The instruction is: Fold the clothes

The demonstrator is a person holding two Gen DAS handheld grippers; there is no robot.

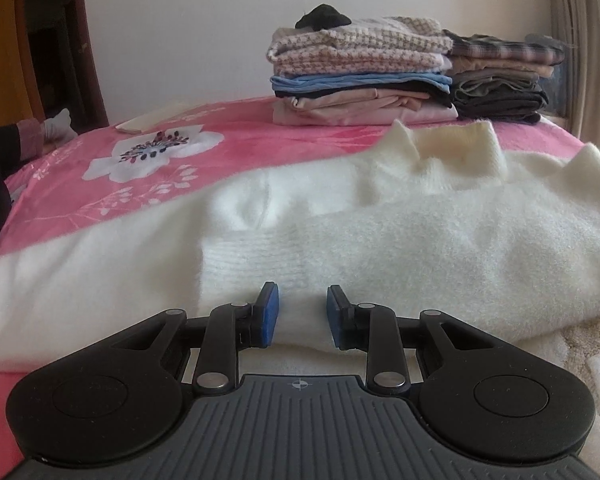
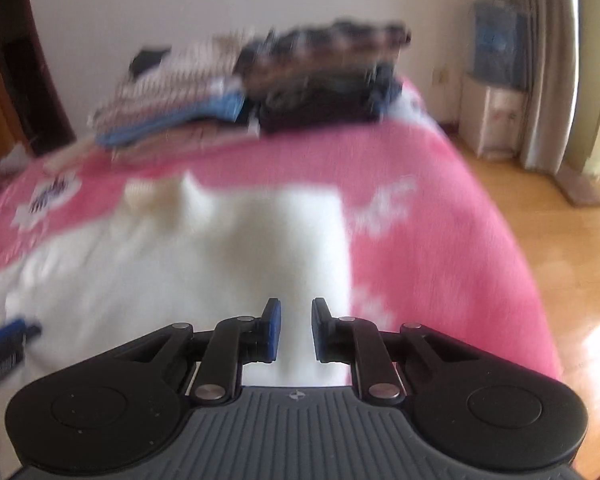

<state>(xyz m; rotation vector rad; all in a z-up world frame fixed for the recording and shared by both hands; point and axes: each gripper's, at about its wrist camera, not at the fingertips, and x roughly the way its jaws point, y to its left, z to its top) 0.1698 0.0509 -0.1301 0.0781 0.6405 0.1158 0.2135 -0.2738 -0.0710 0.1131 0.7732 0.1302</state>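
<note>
pink bed (image 1: 100,208) | white sweater (image 1: 380,240) just ahead of L gripper (image 1: 302,316) | gripper agape

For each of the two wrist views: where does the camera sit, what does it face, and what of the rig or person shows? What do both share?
Left wrist: sits behind the left tongs, open, low over the white sweater, facing the folded piles.
Right wrist: sits behind the right tongs, open, higher, blurred, looking over the sweater's right side towards the wooden floor; the other tool shows at the left edge.
Shared: sweater, pink bedspread, piles, wall.
</note>
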